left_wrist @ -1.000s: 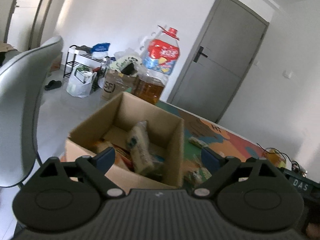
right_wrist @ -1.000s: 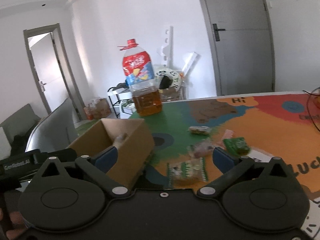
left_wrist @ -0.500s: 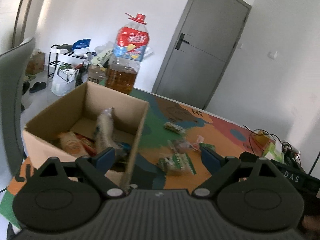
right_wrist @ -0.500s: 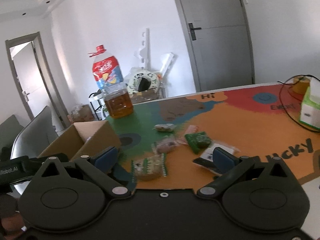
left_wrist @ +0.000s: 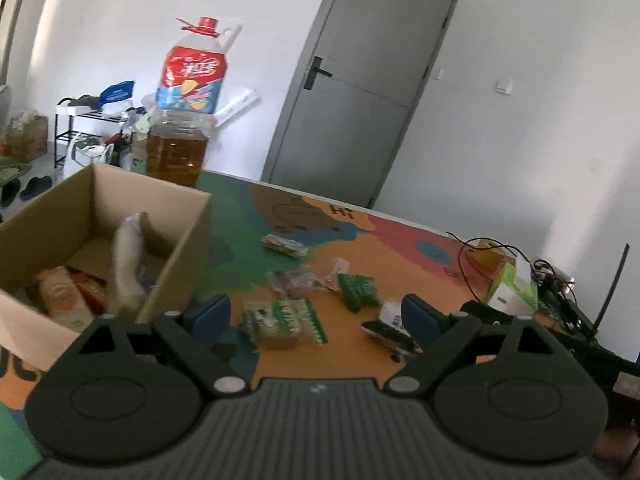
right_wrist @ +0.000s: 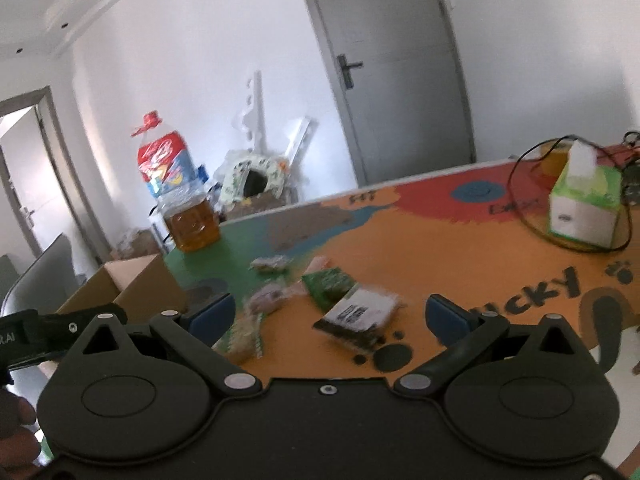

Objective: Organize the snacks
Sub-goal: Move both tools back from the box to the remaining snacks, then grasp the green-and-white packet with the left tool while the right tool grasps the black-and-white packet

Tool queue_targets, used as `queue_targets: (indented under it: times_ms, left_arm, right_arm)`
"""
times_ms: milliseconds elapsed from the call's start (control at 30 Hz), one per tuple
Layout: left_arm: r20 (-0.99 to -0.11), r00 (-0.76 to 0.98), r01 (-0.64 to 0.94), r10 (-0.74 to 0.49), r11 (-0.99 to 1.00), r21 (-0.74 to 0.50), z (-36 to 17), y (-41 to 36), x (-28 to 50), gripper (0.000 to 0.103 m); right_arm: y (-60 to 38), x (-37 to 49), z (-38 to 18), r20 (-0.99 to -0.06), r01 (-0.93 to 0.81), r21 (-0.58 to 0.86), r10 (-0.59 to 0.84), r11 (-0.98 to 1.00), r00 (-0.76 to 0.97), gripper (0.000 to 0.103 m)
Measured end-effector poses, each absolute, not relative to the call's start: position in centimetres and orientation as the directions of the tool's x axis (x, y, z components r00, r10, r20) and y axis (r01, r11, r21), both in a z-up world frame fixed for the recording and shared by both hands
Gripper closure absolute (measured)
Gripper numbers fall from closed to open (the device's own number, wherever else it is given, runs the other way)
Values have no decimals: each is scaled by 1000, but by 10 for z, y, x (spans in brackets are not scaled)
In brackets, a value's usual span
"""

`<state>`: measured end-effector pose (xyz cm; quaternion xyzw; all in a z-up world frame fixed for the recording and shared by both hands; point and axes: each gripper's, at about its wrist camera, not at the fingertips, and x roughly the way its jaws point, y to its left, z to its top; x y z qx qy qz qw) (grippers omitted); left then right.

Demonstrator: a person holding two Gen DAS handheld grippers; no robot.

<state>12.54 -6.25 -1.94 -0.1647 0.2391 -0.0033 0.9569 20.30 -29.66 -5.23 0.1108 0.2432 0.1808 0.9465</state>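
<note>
Both grippers wide open, nothing between the pads. Left gripper [left_wrist: 316, 314] low centre of its frame, aimed over the loose snacks; right gripper [right_wrist: 330, 318] likewise, low centre.

Box [left_wrist: 100, 216] at left of the left view, already part filled with packets; in the right view, box [right_wrist: 132, 284] at far left. Snacks scattered mid-frame on the mat [left_wrist: 400, 248], well apart from the box: green-and-white pack [left_wrist: 284, 318] nearest the left pads, green packet [left_wrist: 358, 290] just right of it, dark-ended pack [right_wrist: 358, 314] between the right pads' line of sight, small bar [left_wrist: 284, 245] further up.

Probably picking next. Best to take the nearest pack first, drop low and square over it, close across the narrow side. Soft wrappers, likely to slide or crumple, so pinch the body, not the crimped edge. Worth keeping clear of the oil jug [left_wrist: 180, 120] at upper left and the cable by the tissue box [right_wrist: 584, 208] at right. One pack per gripper, no crossing.
</note>
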Motion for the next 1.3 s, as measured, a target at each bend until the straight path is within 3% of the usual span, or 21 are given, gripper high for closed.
queue_targets:
  times_ms: [400, 533, 833, 1300]
  left_arm:
    - [-466, 878, -44, -115, 948, -317, -42, -85, 151, 19]
    - [-490, 864, -53, -118, 946, -321, -54, -88, 165, 28]
    - [-551, 832, -129, -62, 945, -302, -78, -91, 197, 37]
    - [-590, 807, -216, 31, 945, -246, -91, -86, 225, 37]
  right_arm:
    - [-322, 221, -76, -449, -241, 319, 370, 917, 813, 1]
    - [-322, 229, -83, -469, -237, 305, 362, 922, 806, 4]
    - [-314, 254, -96, -503, -255, 328, 396, 910, 768, 7]
    - [-285, 293, -109, -552, -264, 355, 429, 897, 715, 7]
